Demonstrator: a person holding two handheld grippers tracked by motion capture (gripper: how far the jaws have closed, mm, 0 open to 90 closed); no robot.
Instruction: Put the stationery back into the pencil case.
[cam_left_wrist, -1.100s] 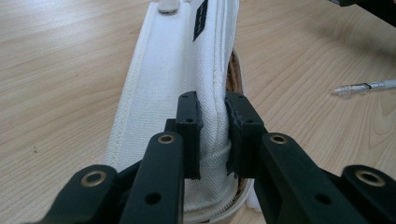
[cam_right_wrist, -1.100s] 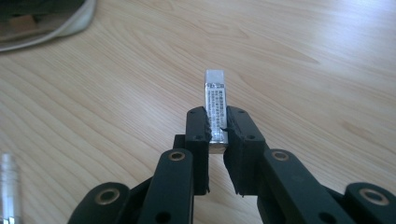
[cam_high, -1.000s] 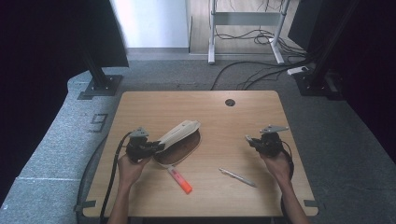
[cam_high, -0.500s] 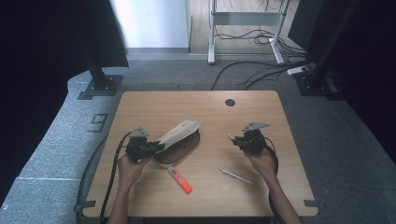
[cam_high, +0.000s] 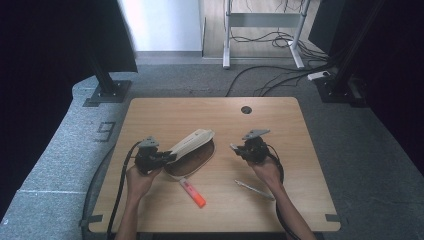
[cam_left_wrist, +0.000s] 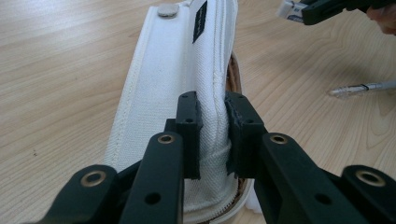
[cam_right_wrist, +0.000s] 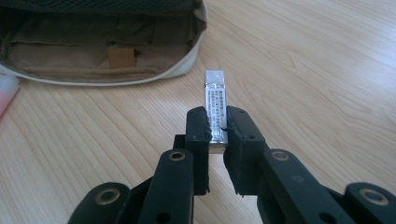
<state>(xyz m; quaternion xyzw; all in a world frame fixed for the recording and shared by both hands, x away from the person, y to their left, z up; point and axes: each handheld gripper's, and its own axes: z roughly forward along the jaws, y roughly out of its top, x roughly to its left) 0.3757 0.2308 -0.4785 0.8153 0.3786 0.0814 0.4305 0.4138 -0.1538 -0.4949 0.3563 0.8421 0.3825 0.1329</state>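
Observation:
A white fabric pencil case (cam_high: 192, 150) lies open at the table's middle-left, its upper flap raised over a brown lining (cam_right_wrist: 93, 46). My left gripper (cam_high: 167, 157) is shut on the near end of that flap (cam_left_wrist: 177, 70), with the cloth pinched between the pads (cam_left_wrist: 212, 100). My right gripper (cam_high: 239, 149) hovers just right of the case and is shut on a small white eraser (cam_right_wrist: 215, 93) with a printed label. The eraser's tip (cam_high: 233, 147) points toward the case's open mouth. In the left gripper view the eraser (cam_left_wrist: 289, 9) appears at the top right.
An orange highlighter (cam_high: 192, 192) lies on the wooden table (cam_high: 300, 200) in front of the case. A slim silver pen (cam_high: 254, 189) rests below my right hand. A round cable hole (cam_high: 246, 109) sits near the far edge. Cables and stand feet cover the floor beyond.
My right gripper has moved left across the table toward the pencil case, carrying the eraser. The left gripper and the case have stayed put.

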